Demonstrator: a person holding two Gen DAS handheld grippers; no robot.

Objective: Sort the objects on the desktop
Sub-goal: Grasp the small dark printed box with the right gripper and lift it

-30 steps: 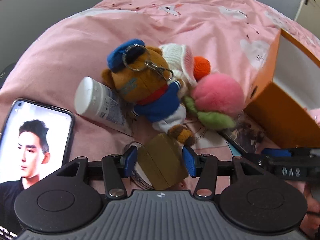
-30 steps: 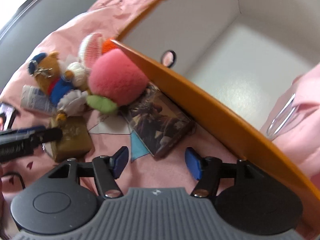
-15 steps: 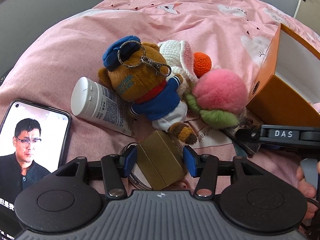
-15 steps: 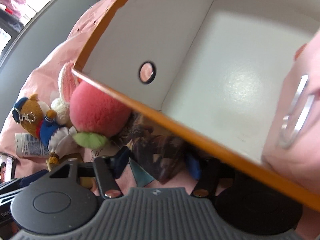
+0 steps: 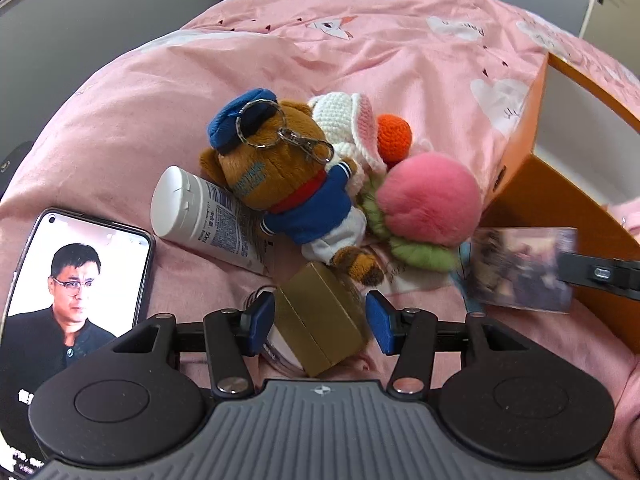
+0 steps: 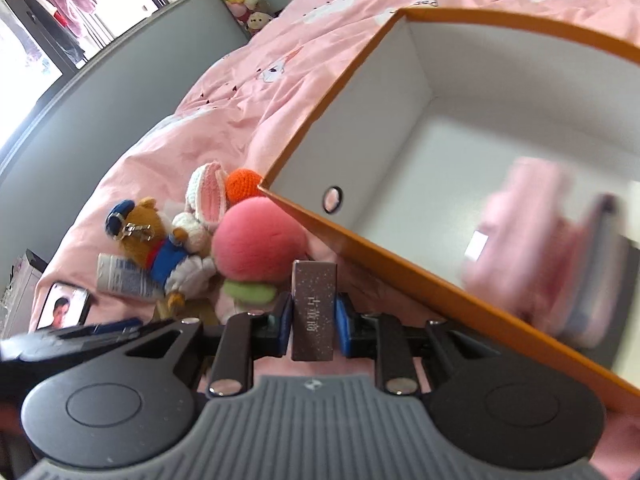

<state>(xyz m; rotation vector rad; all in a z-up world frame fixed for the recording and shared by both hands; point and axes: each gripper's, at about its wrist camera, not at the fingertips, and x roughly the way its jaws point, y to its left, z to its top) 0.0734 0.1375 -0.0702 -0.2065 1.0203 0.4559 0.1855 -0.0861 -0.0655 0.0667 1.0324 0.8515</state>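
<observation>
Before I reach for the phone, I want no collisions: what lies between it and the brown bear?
In the left wrist view, a white tube lies on its side between the phone and the brown bear, its printed end tucked under the bear.

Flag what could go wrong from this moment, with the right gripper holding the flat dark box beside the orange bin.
1. The right gripper pinches the flat dark box only at its lower part, so it might pivot or slip on the way into the orange bin.
2. The left gripper straddles the gold box, which overlaps a round item; closing could catch both.
</observation>
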